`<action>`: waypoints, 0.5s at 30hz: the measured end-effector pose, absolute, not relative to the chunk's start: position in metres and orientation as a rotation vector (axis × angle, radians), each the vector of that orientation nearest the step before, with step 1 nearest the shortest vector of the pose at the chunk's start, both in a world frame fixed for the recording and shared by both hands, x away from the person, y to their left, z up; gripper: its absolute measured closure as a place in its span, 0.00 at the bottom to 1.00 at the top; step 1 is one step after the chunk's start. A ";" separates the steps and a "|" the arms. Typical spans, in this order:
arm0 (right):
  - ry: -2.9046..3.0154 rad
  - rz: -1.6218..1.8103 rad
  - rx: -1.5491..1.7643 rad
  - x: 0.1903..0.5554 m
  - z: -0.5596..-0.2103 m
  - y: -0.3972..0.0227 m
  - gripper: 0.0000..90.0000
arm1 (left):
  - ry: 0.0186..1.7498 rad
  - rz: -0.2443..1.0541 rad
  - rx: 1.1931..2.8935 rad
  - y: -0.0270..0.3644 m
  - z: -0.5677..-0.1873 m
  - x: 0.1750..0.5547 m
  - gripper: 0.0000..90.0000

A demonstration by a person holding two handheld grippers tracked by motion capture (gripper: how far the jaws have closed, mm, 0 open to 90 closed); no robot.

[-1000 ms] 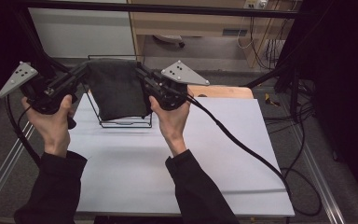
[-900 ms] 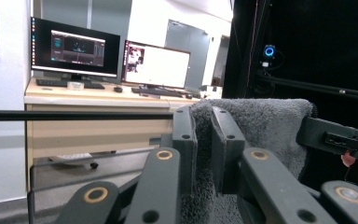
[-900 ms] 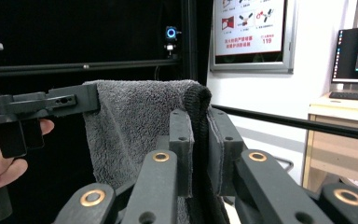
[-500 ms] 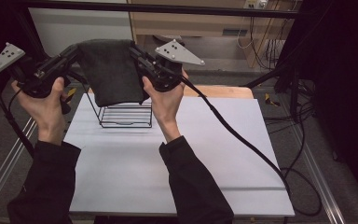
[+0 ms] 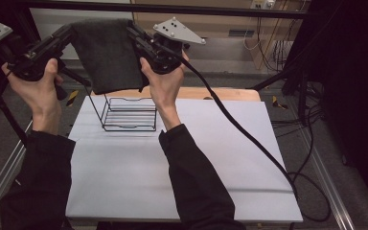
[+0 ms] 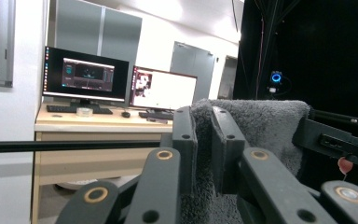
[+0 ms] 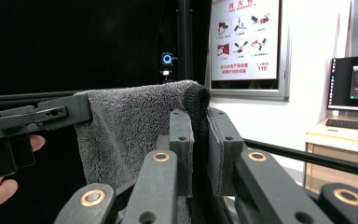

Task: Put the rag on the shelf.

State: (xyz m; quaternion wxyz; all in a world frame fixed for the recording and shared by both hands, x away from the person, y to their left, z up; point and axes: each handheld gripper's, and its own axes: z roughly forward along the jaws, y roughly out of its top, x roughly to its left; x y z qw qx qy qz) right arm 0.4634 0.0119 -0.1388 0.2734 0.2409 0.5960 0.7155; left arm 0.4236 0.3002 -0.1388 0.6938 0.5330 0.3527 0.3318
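Note:
A dark grey towel (image 5: pixel 108 52) hangs stretched between my two grippers, high above the white table. My left gripper (image 5: pixel 68 32) is shut on the towel's left top corner, and my right gripper (image 5: pixel 132 29) is shut on its right top corner. In the left gripper view the towel (image 6: pixel 256 121) is pinched between the two black jaws of the left gripper (image 6: pixel 203 140). The right gripper view shows the towel (image 7: pixel 130 126) clamped in the right gripper (image 7: pixel 199 140), with the other gripper gripping its far corner. Below the towel stands a black wire rack (image 5: pixel 127 114).
The white table top (image 5: pixel 182 163) spreads out in front of the rack. A wooden board (image 5: pixel 230 93) lies at its far edge. A black cable (image 5: pixel 239 129) trails from the right gripper across the table. A black frame bar (image 5: pixel 220 9) runs overhead at the back.
Both grippers have risen and moved away from me with the towel, lifting it off the wire rack. The rack now stands uncovered below the towel's lower edge.

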 end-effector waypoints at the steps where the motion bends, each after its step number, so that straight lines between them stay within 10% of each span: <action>1: 1.603 1.925 0.648 0.463 -0.139 0.012 0.91 | 0.789 0.746 1.189 0.301 -0.137 0.425 0.90; 15: 1.584 1.913 0.606 0.484 -0.109 0.035 0.91 | 0.805 0.781 1.135 0.315 -0.112 0.438 0.90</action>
